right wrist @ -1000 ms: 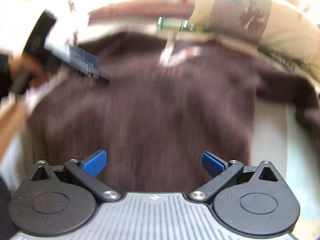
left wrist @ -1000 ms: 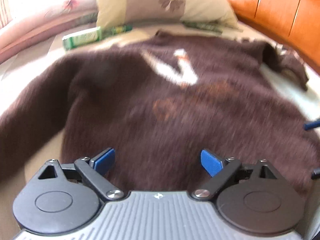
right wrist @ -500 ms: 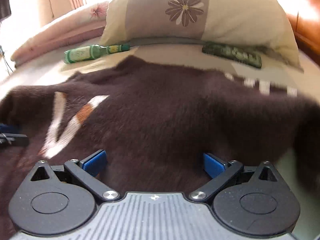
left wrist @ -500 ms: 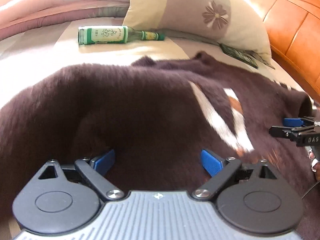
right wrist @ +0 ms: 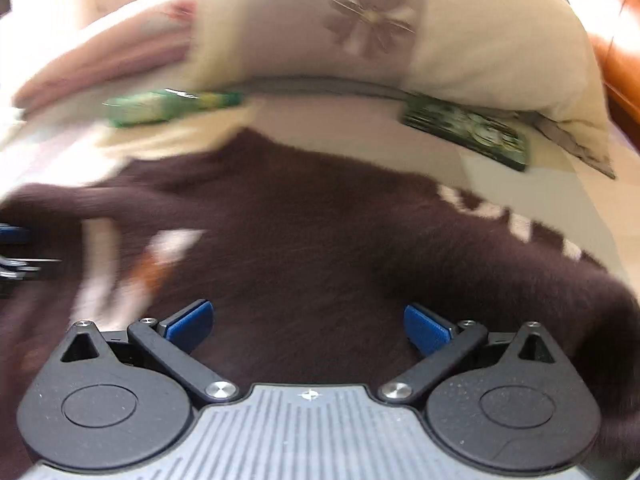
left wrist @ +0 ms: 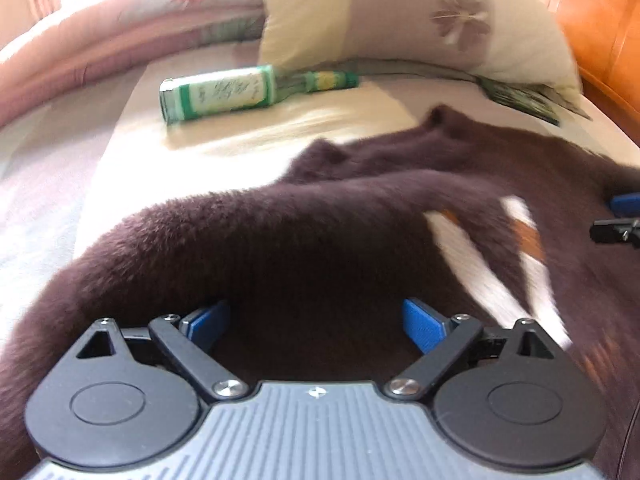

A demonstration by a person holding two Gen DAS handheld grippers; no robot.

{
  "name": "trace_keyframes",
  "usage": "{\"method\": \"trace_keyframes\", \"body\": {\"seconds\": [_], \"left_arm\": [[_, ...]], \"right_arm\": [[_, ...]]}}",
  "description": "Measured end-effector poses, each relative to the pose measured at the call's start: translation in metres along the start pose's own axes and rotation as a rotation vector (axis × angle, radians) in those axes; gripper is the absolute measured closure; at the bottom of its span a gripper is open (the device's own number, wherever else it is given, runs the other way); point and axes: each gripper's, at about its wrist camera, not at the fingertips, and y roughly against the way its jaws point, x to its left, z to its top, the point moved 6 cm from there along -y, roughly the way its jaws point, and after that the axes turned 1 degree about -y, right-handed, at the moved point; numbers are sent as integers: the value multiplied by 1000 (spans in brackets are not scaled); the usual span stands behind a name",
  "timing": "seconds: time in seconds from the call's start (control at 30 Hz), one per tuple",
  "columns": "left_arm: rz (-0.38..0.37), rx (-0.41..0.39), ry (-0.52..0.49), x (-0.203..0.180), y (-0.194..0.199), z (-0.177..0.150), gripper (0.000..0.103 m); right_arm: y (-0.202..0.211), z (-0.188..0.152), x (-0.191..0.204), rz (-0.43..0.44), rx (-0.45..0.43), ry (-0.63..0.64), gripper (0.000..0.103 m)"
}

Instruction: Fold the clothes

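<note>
A fuzzy dark brown sweater with white and orange markings lies spread over the bed. My left gripper hovers low over its left part, blue pads wide apart, open with only fabric below. In the right wrist view the same sweater fills the middle, and my right gripper is open just above it. The right gripper's tips show at the right edge of the left wrist view. The left gripper's tips show at the left edge of the right view.
A green glass bottle lies on the pale sheet beyond the sweater. A flowered pillow and a dark green flat pack sit at the head. An orange wooden headboard rises at the right. Pink bedding is at the left.
Both grippers have moved forward over the sweater toward the pillow end and dropped lower. Both stay open. The bottle and pillow now appear closer.
</note>
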Motion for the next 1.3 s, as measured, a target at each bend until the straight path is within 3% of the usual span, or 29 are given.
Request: {"method": "trace_keyframes", "body": {"seconds": [0.13,0.23,0.3,0.4,0.57,0.63,0.77,0.83,0.97,1.03,1.17,1.23,1.3], "left_arm": [[-105,-37,-140,-42,42,-34,9],[-125,-25,-231,-67,55,-78,9],[-127,-19,-189,-68,62,-105,9],[-111,-10,-99,-61,84,-139,8],[-94,30,-79,-60,121,-180,6],[-98,46,-101,-60,132,-181,6],[-76,-43,-112,-64,142,-159,6],[-83,-43,-110,-70,131,-152,6],[-33,60,-96,-79,108,-167,5],[-41,39,-54,-76,117,-177,5],[-39,89,-90,-75,136,-191,4],[-38,113,-109,-75,146,-198,4],[-39,97,-133,-78,154,-194,4]], "right_arm": [[32,-45,51,175,-10,160,0],[27,-85,76,174,35,282,0],[30,-113,80,130,31,343,0],[52,-139,64,113,6,284,0],[87,-166,38,86,32,247,0],[99,-168,42,62,49,228,0],[108,-160,72,108,-31,244,0],[98,-162,85,113,-27,235,0],[92,-186,85,68,-29,294,0],[104,-199,74,72,-28,289,0],[127,-214,53,80,-2,291,0],[131,-209,52,70,23,263,0],[133,-199,63,94,-7,242,0]]}}
